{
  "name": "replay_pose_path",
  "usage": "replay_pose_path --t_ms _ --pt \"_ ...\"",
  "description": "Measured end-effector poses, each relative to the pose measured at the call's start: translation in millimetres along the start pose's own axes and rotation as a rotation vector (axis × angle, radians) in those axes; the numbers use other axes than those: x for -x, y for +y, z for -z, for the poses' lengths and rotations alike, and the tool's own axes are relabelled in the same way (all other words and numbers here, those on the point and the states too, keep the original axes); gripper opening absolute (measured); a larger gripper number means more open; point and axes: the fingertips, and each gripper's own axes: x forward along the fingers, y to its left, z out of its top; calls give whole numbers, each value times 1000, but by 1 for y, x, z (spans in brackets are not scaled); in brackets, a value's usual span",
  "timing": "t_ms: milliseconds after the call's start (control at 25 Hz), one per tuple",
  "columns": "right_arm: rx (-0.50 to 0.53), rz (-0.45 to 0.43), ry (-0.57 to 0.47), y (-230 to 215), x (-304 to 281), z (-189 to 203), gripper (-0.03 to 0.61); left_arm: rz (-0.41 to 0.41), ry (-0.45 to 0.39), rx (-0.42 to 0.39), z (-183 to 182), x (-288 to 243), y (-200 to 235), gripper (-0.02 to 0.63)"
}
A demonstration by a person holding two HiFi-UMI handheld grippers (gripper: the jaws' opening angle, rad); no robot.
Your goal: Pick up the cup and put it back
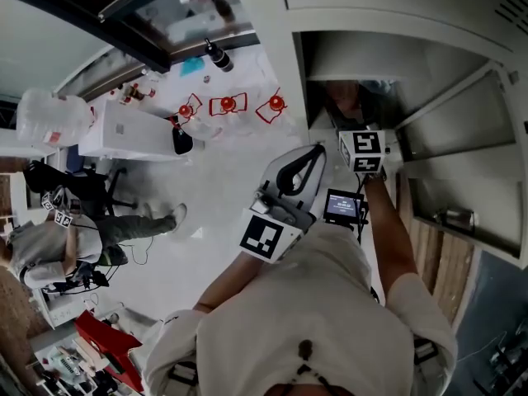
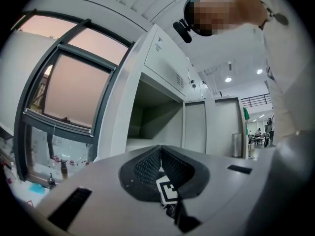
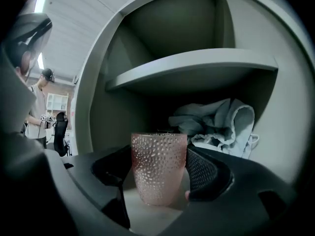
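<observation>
Right gripper (image 3: 157, 173): reached into the cabinet (image 1: 429, 48), its jaws closed on the cup (image 3: 158, 156), one pad against each side
Cup: upright, pink and dimpled, its base looks to be on or just above the shelf floor (image 3: 142, 211), near the front edge
Left gripper (image 2: 160, 149): jaws together with nothing between them, held outside the cabinet to the left, no part in the grip
Slip risk: the cup's wall looks smooth and tapers downward, so a light squeeze could let it slide down through the pads once lifted
Tilt risk: the pads sit high on the cup, and an uneven pull could tip it toward the near edge and off the shelf
Cloth (image 3: 216, 124): a bundled grey-blue cloth lies just behind and to the right of the cup; pushing farther in would nudge it or snag a jaw
Upper shelf (image 3: 197, 65): overhangs the cup, so a steep lift could knock the rim or the gripper against its underside
Set-down risk: opening the jaws before the base rests flat would let the cup drop or topple
</observation>
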Motion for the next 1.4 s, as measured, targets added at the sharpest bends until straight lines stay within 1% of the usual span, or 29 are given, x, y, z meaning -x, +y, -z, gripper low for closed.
replay_pose_path --t_ms 160,320,480,600,760,840,920,1080,1120,1160,1200,1240,1320,1400 --pt "-20 15 4 -5 -10 7 353 9 8 -7 2 -5 4 9" --pt "-32 27 4 -4 -10 12 353 19 22 5 4 -7 6 9" --pt "-13 12 27 -1 -11 19 353 25 28 9 8 -8 5 9" --pt "-26 3 41 0 -8 22 353 26 29 14 10 -7 3 9" --pt "-39 9 22 -1 4 17 353 16 26 20 11 -3 -1 9" --pt "-38 10 13 -1 12 13 353 11 25 10 13 -1 -2 9" --pt "-54 8 0 0 23 9 353 4 17 -5 15 1 -3 9" --pt "-91 -11 -42 8 55 -3 351 -7 5 4 16 6 -12 9" --pt "-99 -11 -56 10 65 -7 341 -5 2 6 16 7 -16 9" --pt "-107 -5 -71 11 77 -10 297 -3 0 7 15 8 -19 9" --pt "-113 6 -85 12 89 -14 224 -1 -3 5 16 9 -23 9" --pt "-114 16 -98 13 101 -17 171 1 -5 3 16 11 -26 9" --pt "-112 26 -119 17 124 -24 108 3 -4 2 18 16 -33 9" --pt "-109 31 -144 19 145 -30 65 0 -4 5 18 22 -39 9"
